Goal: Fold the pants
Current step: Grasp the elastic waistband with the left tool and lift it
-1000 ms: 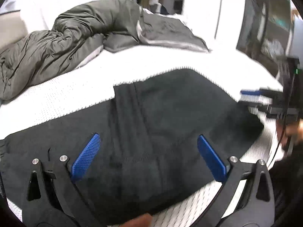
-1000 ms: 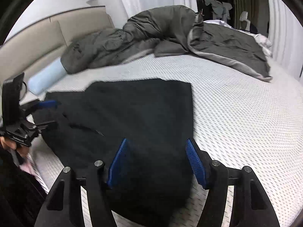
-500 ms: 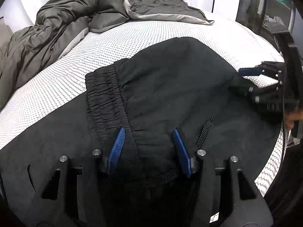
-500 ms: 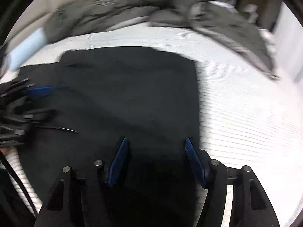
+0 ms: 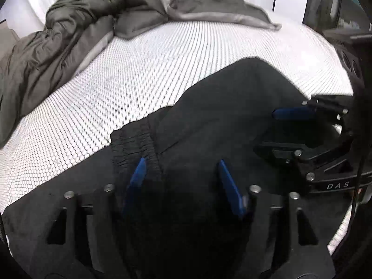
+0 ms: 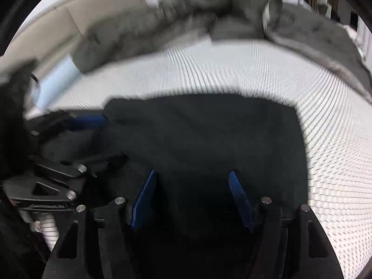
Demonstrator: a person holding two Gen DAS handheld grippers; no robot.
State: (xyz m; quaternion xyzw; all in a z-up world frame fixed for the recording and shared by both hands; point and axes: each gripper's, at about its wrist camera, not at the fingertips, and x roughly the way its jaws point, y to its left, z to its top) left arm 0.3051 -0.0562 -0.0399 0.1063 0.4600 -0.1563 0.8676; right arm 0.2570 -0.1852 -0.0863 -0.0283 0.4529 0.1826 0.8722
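Black pants [image 5: 220, 107] lie flat on the white mattress [image 5: 139, 74], with the gathered waistband [image 5: 132, 144] at their left end. My left gripper [image 5: 181, 161] hovers low over the waistband end. Its jaws are opening, and black cloth fills the gap between the blue pads without being pinched. My right gripper [image 6: 191, 172] stands open low over the pants [image 6: 209, 127], pads apart with cloth under them. Each gripper shows in the other's view: the right gripper [image 5: 266, 131] at the pants' right side, the left gripper [image 6: 116, 137] at their left.
A rumpled grey duvet [image 5: 69, 34] is heaped across the far side of the bed and also fills the top of the right wrist view as the duvet [image 6: 186, 16]. A light-blue pillow [image 6: 55, 81] lies by the beige headboard [image 6: 46, 34]. Dark furniture [image 5: 337, 0] stands beyond the bed's right edge.
The left jaws went from wide apart to about half as wide. Both grippers dropped closer to the pants and drew nearer each other. The right wrist view is now blurred.
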